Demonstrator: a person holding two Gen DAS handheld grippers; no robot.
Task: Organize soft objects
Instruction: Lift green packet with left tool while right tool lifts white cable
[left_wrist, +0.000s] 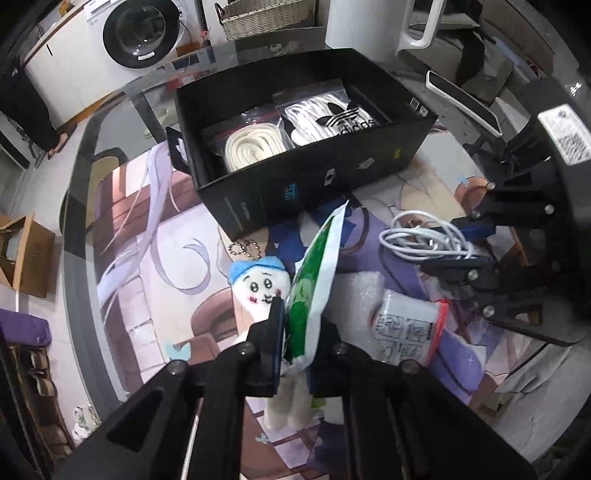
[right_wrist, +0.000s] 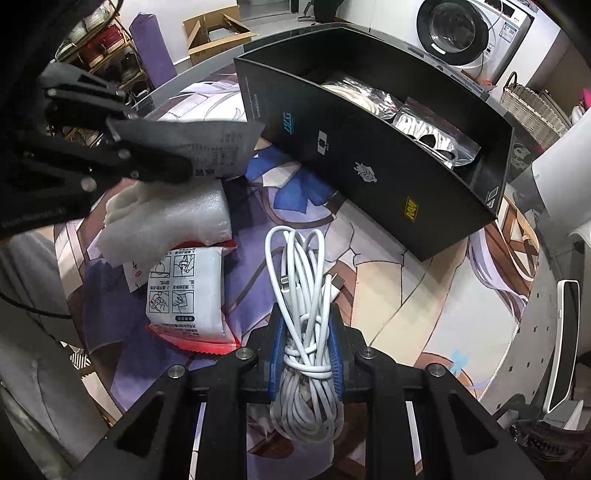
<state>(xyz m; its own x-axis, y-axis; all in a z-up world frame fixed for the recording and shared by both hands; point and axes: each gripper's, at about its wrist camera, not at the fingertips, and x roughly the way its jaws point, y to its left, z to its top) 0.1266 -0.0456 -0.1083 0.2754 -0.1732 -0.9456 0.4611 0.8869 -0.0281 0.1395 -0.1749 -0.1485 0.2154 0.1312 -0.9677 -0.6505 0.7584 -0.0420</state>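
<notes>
1. the left claw (left_wrist: 286, 334) is pressed together on a green-and-white packet (left_wrist: 314, 291), which stands tilted between the pads above the bench (left_wrist: 155, 280), just in front of the black box (left_wrist: 295, 192).
2. the right claw (right_wrist: 306, 354) pinches a coiled white cable (right_wrist: 299, 295), loops fanning out ahead of the pads; it too is short of the box.
3. still on the bench: a small plush toy (left_wrist: 258, 291) with a blue cap just beside the packet, a red-edged pouch (right_wrist: 188, 291) and a white foam piece (right_wrist: 166, 225).
4. risk: the packet is held by one thin edge, so it could slip or swing and drag the plush's bead chain.
5. risk: loose cable loops could snag on the box wall and spill out, since only the bundle's waist is gripped.
6. risk: both claws heading for one box could collide.
7. readable writing: "adidas" with its trefoil on a laces bag (left_wrist: 332, 118) inside the box. other print on the box and pouch is too small to read.
</notes>
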